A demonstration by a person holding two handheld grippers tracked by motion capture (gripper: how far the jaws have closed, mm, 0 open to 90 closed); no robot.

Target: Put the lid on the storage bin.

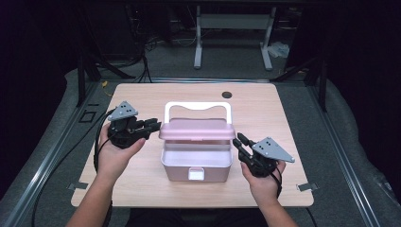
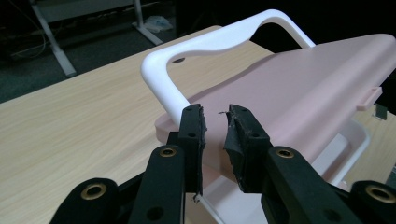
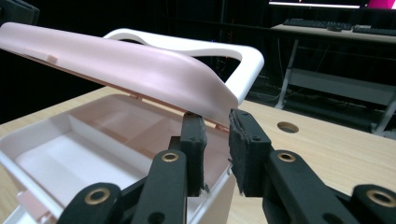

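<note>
Keep left gripper and right gripper, jaws slightly parted and empty, beside lid ends; move both evenly over box

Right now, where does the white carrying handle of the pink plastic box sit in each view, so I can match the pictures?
High view: the white carrying handle arches behind the half-raised pink lid, centre of the table.
Left gripper view: it loops across the upper middle, above the jaws.
Right gripper view: it runs along the upper centre, behind the lid.
Shared landmark: the pink lid's rounded edge, showing in all three views.
</note>
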